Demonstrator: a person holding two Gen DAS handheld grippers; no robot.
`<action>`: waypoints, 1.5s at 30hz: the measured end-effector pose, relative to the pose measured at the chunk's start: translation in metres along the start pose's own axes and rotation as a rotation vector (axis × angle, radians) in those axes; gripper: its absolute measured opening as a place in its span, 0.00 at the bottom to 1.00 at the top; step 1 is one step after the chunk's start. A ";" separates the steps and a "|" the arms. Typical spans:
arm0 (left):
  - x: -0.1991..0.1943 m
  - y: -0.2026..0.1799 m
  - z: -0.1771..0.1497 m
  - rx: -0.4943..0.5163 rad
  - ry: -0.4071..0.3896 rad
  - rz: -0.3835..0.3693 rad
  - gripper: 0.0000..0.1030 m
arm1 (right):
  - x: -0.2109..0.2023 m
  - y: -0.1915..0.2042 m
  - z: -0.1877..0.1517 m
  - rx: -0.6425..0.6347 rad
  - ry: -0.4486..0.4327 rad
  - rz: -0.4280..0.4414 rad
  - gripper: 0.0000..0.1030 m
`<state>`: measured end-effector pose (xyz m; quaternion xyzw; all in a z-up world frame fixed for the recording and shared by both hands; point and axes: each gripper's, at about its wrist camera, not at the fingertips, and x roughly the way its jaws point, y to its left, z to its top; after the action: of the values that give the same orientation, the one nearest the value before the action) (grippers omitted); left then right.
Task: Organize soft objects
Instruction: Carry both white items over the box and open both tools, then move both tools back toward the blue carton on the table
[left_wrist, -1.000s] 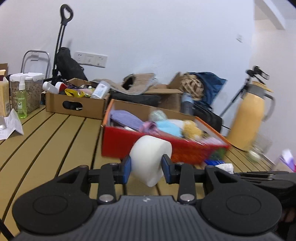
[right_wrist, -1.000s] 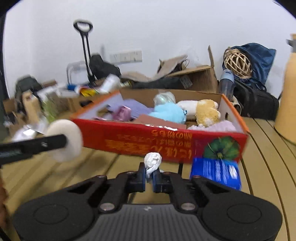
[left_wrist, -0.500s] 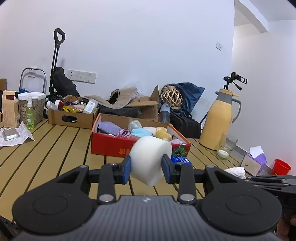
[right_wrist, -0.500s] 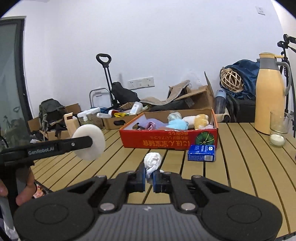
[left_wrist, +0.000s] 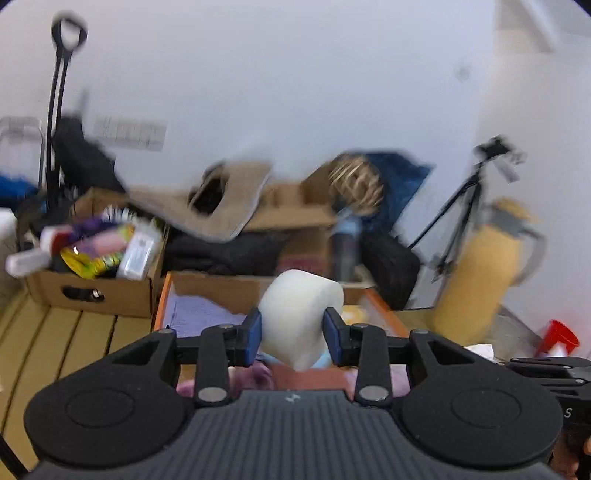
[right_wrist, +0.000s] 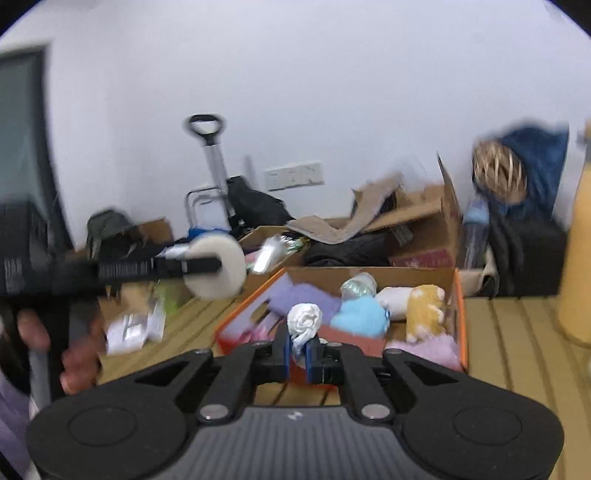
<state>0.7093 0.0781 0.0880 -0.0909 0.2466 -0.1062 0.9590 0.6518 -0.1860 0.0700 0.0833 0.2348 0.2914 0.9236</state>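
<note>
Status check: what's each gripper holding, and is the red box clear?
Left gripper clamps white foam block. Right gripper pinches crumpled white cloth. Red box ahead, unobstructed.

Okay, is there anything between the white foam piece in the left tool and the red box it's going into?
Nothing visible blocks it. The white foam piece, clamped in the left tool, hangs at the open top of the red box, with only the soft toys already in the box beneath it.

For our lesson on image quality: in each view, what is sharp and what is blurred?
Left wrist view: the left gripper and its white foam roll are sharp, the clutter behind smeared. Right wrist view: the right gripper and white cloth wad are crisp, the red box and background motion-blurred.
</note>
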 end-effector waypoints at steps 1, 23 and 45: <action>0.026 0.004 0.004 0.008 0.041 0.015 0.35 | 0.022 -0.011 0.012 0.023 0.031 -0.010 0.07; 0.081 0.038 0.014 0.036 0.214 0.174 0.70 | 0.187 -0.089 0.048 0.145 0.348 -0.200 0.50; -0.260 -0.047 -0.121 0.114 -0.239 0.162 0.84 | -0.143 0.045 -0.015 -0.089 -0.087 -0.151 0.78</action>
<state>0.4197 0.0829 0.1125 -0.0283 0.1308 -0.0305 0.9905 0.5188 -0.2313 0.1248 0.0369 0.1871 0.2272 0.9550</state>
